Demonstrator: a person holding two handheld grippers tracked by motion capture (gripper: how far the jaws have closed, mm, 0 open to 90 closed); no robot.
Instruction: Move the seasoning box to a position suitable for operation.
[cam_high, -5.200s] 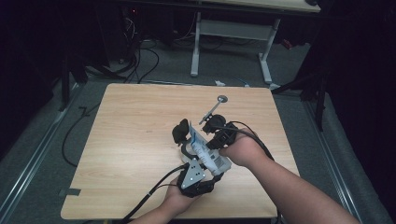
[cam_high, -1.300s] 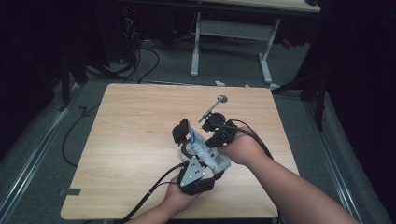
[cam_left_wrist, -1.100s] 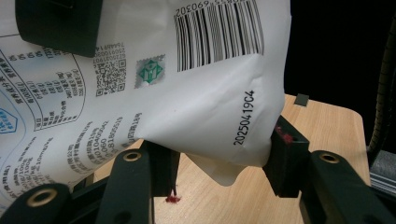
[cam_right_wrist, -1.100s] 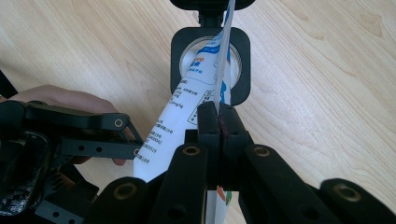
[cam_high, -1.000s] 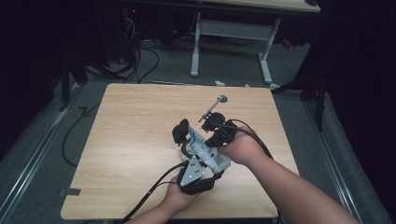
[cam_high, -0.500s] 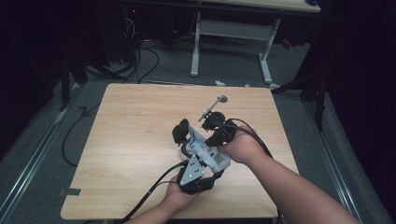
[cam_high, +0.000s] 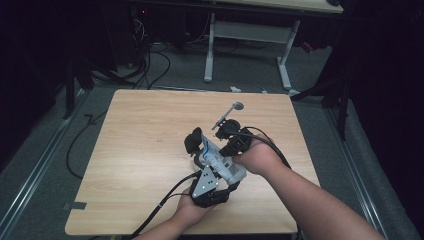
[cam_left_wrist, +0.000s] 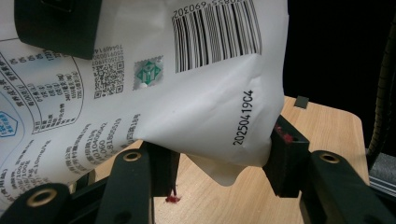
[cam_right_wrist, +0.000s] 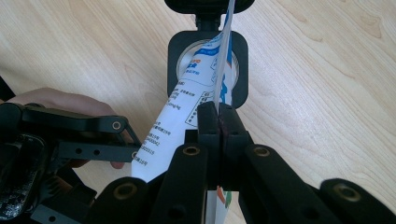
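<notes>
Low in the left gripper view, the left gripper (cam_left_wrist: 219, 163) has its jaws pinched on the bulging lower corner of a white printed plastic pouch with barcode (cam_left_wrist: 154, 79), held above the light wooden table (cam_left_wrist: 322, 121). Right gripper (cam_right_wrist: 218, 122) is clamped tight on the pouch's thin flat edge. Pouch looks soft, light and slippery, so the seams are likely the best hold. Pouch top is cut off; contents can't be told. Farther up the high view, a small grey metal spoon-like tool (cam_high: 227, 114) is hard to identify.
</notes>
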